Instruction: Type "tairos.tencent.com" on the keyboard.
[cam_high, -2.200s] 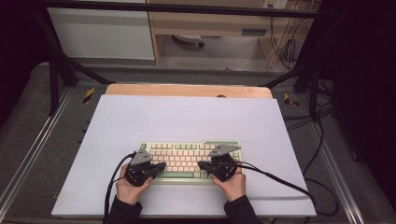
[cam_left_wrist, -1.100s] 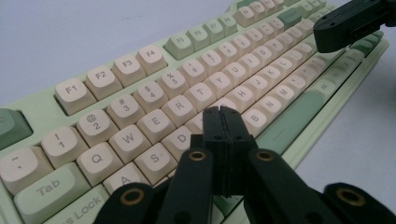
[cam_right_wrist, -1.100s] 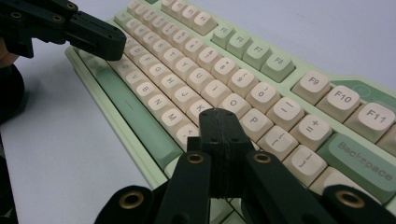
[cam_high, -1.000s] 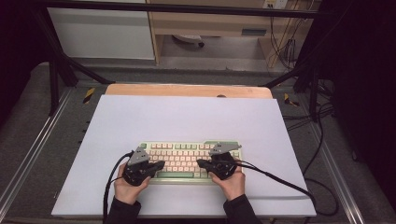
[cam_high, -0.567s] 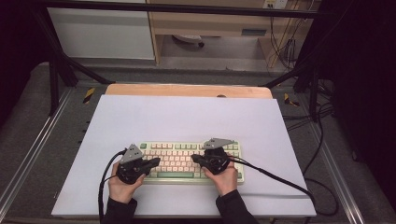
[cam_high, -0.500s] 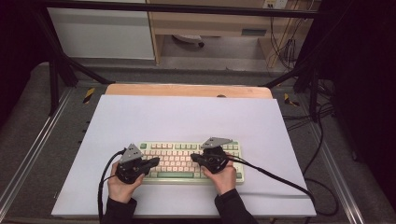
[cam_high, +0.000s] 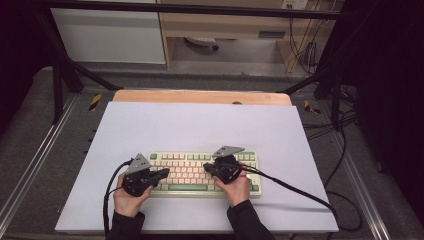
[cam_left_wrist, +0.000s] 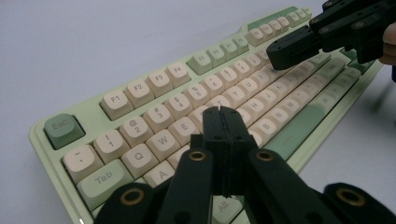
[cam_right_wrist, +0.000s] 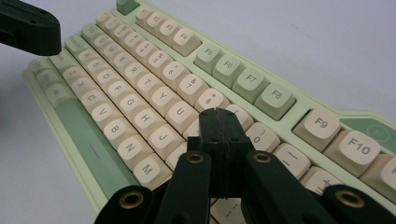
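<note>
Pale green keyboard (cam_high: 200, 172) with cream keys, near the bench (cam_high: 200, 125) front edge — wide bare bench behind. Left tongs (cam_high: 161, 174) and right tongs (cam_high: 207, 167) closed, empty, over keys.

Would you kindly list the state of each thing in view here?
Keyboard: flat on the white mat, upright, keys facing up.
Left gripper: jaws shut, empty, over the left-hand letter keys.
Right gripper: jaws shut, empty, over the right-hand letter keys.
</note>
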